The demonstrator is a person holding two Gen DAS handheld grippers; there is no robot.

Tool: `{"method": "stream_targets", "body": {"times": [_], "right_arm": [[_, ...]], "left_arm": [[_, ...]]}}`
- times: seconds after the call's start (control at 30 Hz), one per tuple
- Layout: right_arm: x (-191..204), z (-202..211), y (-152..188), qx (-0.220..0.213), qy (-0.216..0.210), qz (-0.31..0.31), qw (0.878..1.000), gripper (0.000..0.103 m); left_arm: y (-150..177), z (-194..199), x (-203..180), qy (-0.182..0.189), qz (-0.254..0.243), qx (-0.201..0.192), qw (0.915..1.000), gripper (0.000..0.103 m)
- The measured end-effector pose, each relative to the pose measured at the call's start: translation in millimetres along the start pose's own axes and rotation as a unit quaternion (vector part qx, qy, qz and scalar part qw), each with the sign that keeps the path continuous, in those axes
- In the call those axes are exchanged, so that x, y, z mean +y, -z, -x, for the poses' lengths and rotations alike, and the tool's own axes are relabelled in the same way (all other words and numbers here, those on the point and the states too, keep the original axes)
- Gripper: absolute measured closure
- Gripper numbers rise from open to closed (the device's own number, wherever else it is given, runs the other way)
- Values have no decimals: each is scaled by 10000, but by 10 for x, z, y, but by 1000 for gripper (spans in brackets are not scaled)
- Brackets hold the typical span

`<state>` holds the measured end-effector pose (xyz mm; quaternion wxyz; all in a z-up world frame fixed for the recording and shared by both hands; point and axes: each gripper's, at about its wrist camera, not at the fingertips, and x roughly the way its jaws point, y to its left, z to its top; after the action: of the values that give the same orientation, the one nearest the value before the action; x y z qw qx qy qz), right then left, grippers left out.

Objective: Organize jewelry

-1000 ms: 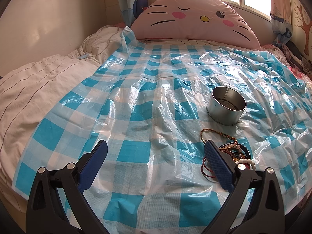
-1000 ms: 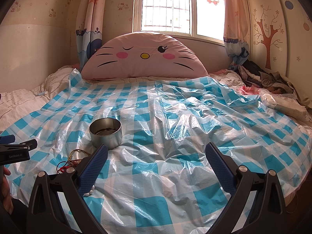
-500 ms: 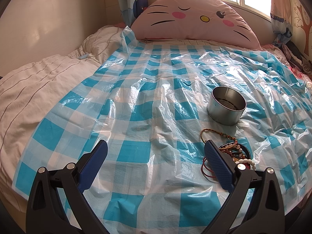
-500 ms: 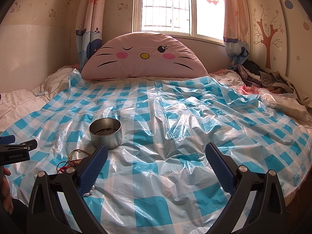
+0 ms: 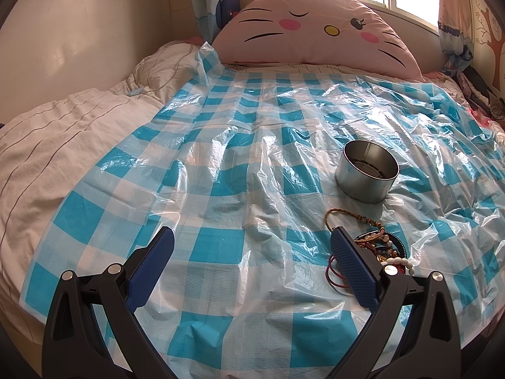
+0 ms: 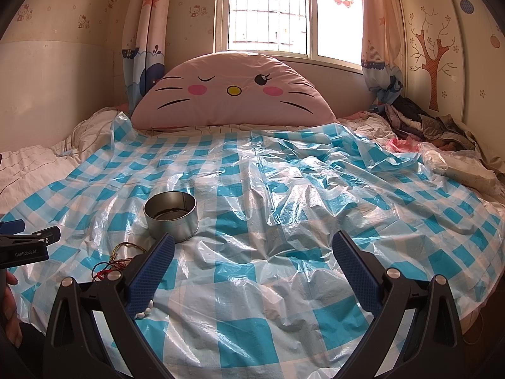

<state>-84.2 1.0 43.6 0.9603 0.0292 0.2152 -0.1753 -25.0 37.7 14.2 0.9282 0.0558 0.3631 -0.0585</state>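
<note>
A pile of bracelets and bead strings (image 5: pixel 377 246) lies on the blue checked plastic sheet (image 5: pixel 221 164), partly hidden behind my left gripper's right finger. It also shows in the right wrist view (image 6: pixel 121 260), behind my right gripper's left finger. A round open metal tin (image 5: pixel 367 170) stands just beyond the pile; it also shows in the right wrist view (image 6: pixel 172 214). My left gripper (image 5: pixel 252 252) is open and empty, to the left of the pile. My right gripper (image 6: pixel 252 259) is open and empty, to the right of the pile.
A pink cat-face cushion (image 6: pixel 233 94) leans at the head of the bed. A white quilt (image 5: pixel 56 139) lies to the left of the sheet. Clothes (image 6: pixel 419 123) and a plastic bag (image 6: pixel 457 164) lie at the far right. The left gripper's tip (image 6: pixel 28 243) shows at the left edge.
</note>
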Motion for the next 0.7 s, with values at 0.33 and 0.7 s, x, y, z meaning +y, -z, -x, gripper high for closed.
{"method": "stream_targets", "body": {"times": [0.33, 0.7], "right_arm": [[-1, -1, 1, 0, -3, -8, 10000, 7], [-18, 8, 16, 36, -15, -70, 10000, 7]], "left_arm": [[-1, 0, -2, 1, -3, 1, 10000, 8], [0, 2, -5, -1, -1, -2, 10000, 8]]}}
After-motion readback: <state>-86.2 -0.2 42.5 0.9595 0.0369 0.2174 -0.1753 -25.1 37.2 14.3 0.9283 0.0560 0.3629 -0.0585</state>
